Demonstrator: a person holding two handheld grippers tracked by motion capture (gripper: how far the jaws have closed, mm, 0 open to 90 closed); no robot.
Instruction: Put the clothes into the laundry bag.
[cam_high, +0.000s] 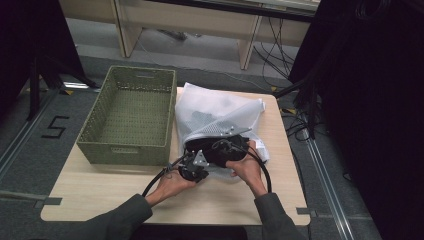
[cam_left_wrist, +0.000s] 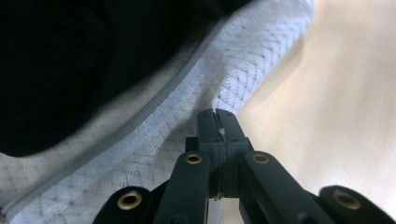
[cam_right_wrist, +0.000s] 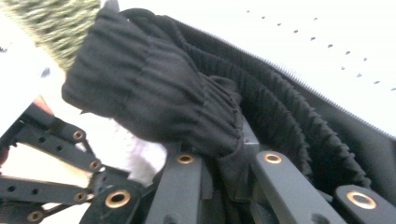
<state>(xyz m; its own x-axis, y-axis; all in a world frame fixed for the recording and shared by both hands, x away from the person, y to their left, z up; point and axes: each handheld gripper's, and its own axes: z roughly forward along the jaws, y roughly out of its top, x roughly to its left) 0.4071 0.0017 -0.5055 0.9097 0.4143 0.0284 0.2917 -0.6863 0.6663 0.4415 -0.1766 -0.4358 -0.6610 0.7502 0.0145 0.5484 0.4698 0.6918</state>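
Note:
A white mesh laundry bag (cam_high: 215, 112) lies on the wooden table (cam_high: 100, 190), its zippered mouth facing the person. A black garment (cam_high: 220, 150) bulges out of that mouth. My left gripper (cam_high: 192, 170) sits at the bag's near left edge. In the left gripper view my left gripper (cam_left_wrist: 218, 123) has its jaws shut, with a sliver of the mesh bag (cam_left_wrist: 154, 140) pinched at the tips and the black garment (cam_left_wrist: 70, 60) above. My right gripper (cam_right_wrist: 229, 154) is shut on the bunched, elastic-ribbed black garment (cam_right_wrist: 149, 88), whose folds hide the jaw tips. The white bag (cam_right_wrist: 303, 37) arches over it.
An empty green woven basket (cam_high: 95, 125) stands on the table's left half, touching the bag's left side. Bare table (cam_left_wrist: 336, 93) lies in front of and beside the hands. Desk legs and cables stand on the floor beyond the far edge.

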